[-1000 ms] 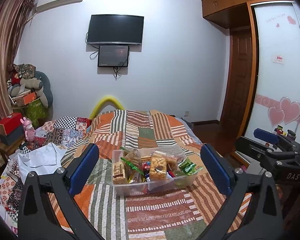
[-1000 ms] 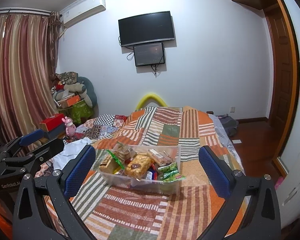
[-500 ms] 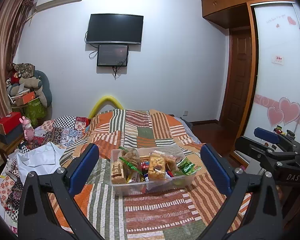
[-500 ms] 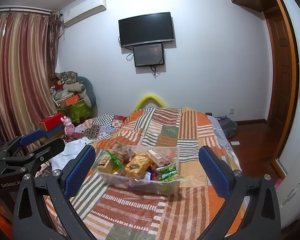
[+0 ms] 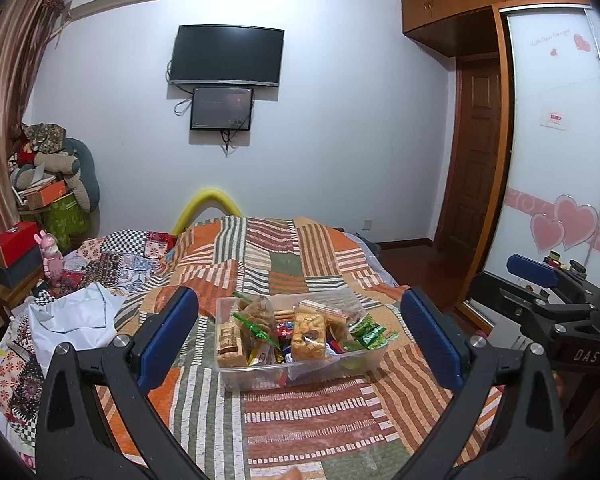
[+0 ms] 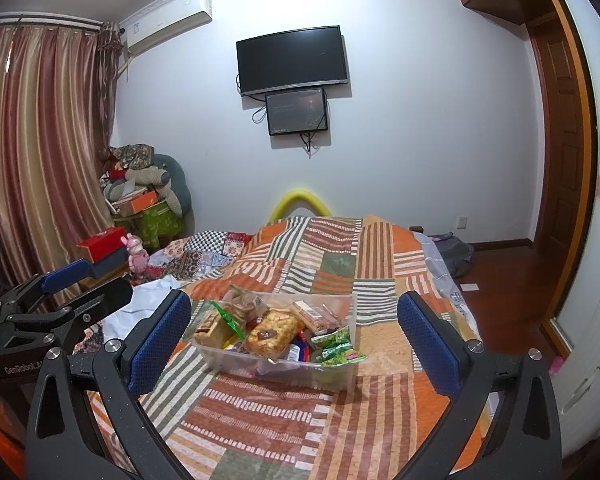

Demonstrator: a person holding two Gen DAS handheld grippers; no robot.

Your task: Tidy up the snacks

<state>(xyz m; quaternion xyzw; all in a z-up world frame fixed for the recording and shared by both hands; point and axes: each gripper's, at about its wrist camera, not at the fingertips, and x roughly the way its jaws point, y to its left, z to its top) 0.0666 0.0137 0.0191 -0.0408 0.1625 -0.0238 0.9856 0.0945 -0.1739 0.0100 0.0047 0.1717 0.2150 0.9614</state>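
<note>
A clear plastic bin (image 5: pixel 300 378) sits on the patchwork bedspread, filled with several snack packets. Among them are a yellow cracker pack (image 5: pixel 308 330), a brown biscuit pack (image 5: pixel 230 340) and green packets (image 5: pixel 370 332) that hang over the right rim. My left gripper (image 5: pixel 299 300) is open, held short of the bin with nothing between its blue pads. My right gripper (image 6: pixel 294 300) is open too and frames the same bin (image 6: pixel 284 370) from a little further right. Each gripper shows in the other's view: the right gripper (image 5: pixel 508 280), the left gripper (image 6: pixel 96 280).
A striped bedspread (image 5: pixel 320 432) covers the bed. A white cloth (image 5: pixel 72 320) and patterned quilts lie on its left side. A red box (image 5: pixel 10 242) and a pink toy (image 5: pixel 50 254) stand beyond them. A wardrobe door with hearts (image 5: pixel 560 220) and wooden floor (image 6: pixel 500 280) lie to the right.
Both views have drifted only slightly. The bin and its snacks have not moved, and both grippers are as open as before.
</note>
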